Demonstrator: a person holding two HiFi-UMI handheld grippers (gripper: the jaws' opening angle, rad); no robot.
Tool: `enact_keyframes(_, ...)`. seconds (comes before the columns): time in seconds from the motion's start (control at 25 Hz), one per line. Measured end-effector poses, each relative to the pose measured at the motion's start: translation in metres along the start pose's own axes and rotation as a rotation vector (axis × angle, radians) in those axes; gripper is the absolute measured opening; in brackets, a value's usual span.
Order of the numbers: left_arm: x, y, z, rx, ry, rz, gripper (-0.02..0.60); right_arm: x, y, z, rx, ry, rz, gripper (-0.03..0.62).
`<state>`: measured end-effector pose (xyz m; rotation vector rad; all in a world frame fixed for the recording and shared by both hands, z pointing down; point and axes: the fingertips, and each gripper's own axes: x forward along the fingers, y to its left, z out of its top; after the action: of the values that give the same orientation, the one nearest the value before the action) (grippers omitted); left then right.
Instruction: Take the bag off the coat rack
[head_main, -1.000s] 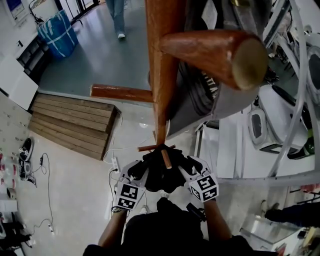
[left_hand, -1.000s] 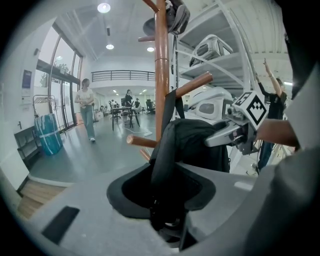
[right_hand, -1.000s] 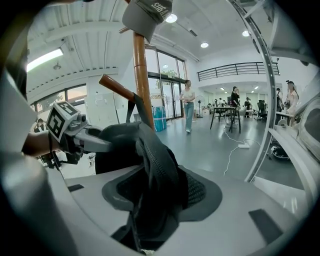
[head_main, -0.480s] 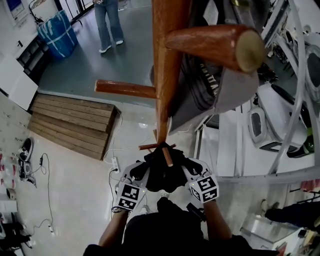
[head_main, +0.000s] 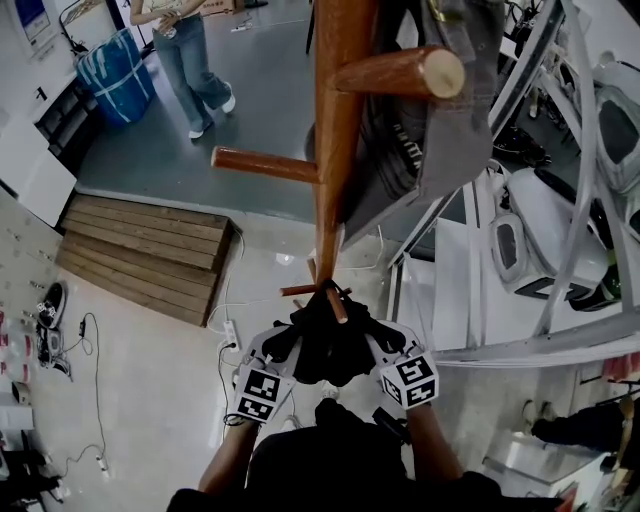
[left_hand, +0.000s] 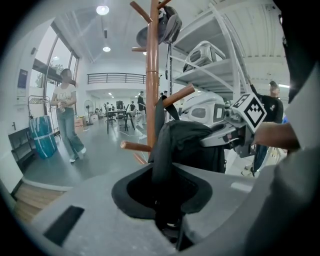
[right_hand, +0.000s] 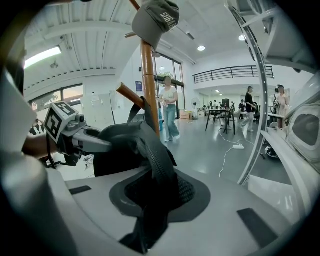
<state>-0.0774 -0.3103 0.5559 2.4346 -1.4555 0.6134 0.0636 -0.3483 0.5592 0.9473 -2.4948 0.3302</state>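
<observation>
Now the jaws of the left gripper (head_main: 292, 345) and the right gripper (head_main: 366, 338) have just been closing, and each is pinched on the top of the soft black fabric bag (head_main: 325, 350). The bag is hung on a low peg (head_main: 336, 305) of the brown wooden coat rack (head_main: 335, 150). The grasping step is judged as done. Next, the bag must be lifted up and drawn outward past the peg's tip.

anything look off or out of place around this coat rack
Nothing damaged or spilled. The black bag hangs bunched on a low peg of the coat rack. Only untidy bit: a power strip and its cable loose on the floor.
</observation>
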Motion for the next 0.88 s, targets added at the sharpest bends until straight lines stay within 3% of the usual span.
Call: enact_keyframes(0.88,-0.045,-0.027,0.024,0.052,-0.090,-0.051,0.072,-0.052,0.029,0.018,-0.009,-0.077,-0.075,0.061)
